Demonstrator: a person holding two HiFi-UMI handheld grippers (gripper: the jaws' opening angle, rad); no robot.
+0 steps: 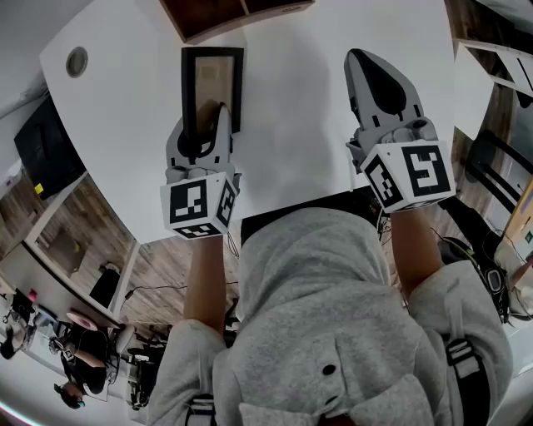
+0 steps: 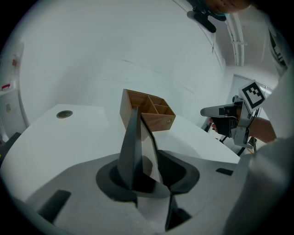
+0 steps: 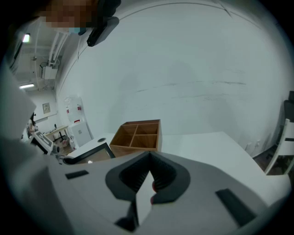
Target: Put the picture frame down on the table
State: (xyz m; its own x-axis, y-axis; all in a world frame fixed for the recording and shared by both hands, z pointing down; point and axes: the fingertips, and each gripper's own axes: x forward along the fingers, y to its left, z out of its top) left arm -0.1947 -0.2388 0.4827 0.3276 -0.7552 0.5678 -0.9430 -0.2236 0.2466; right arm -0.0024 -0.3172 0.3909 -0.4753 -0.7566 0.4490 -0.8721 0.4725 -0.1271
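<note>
- White table [image 1: 291, 125] underneath, with a wooden box [image 1: 237, 12] at its far edge.
- Lying flat on it, left of centre, long side running near to far: picture frame [image 1: 212, 79]. Fully borne by the surface, so the setting-down looks done.
- Over the frame's near end: left gripper [image 1: 218, 110], jaws parted and pressing on nothing. Reads as a release, kept low so nothing drops or slides.
- Off to the right, well apart from the frame: right gripper [image 1: 360, 58], jaws together with nothing between. Seemingly kept aside as unneeded.
- Probably left to do: drawing the left gripper back without nudging the frame.
</note>
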